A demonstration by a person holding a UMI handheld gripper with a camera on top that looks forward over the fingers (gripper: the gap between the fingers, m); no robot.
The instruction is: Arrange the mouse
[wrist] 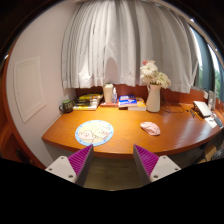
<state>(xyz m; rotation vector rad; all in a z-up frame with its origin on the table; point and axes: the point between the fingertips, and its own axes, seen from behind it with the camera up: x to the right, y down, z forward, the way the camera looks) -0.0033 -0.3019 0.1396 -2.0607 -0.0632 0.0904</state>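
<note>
A pale pink mouse (150, 128) lies on the curved wooden desk (125, 140), right of a round light-blue mouse pad (94, 132). My gripper (113, 160) is held back from the desk's near edge, well short of the mouse, which is ahead and to the right of the fingers. The two purple-padded fingers (80, 160) stand wide apart with nothing between them.
At the back of the desk are stacked books (87, 101), a white jug (108, 94), a blue-covered book (128, 101) and a white vase of flowers (153, 90). White curtains hang behind. A laptop-like object (204, 108) sits far right. A white door (25, 90) is at the left.
</note>
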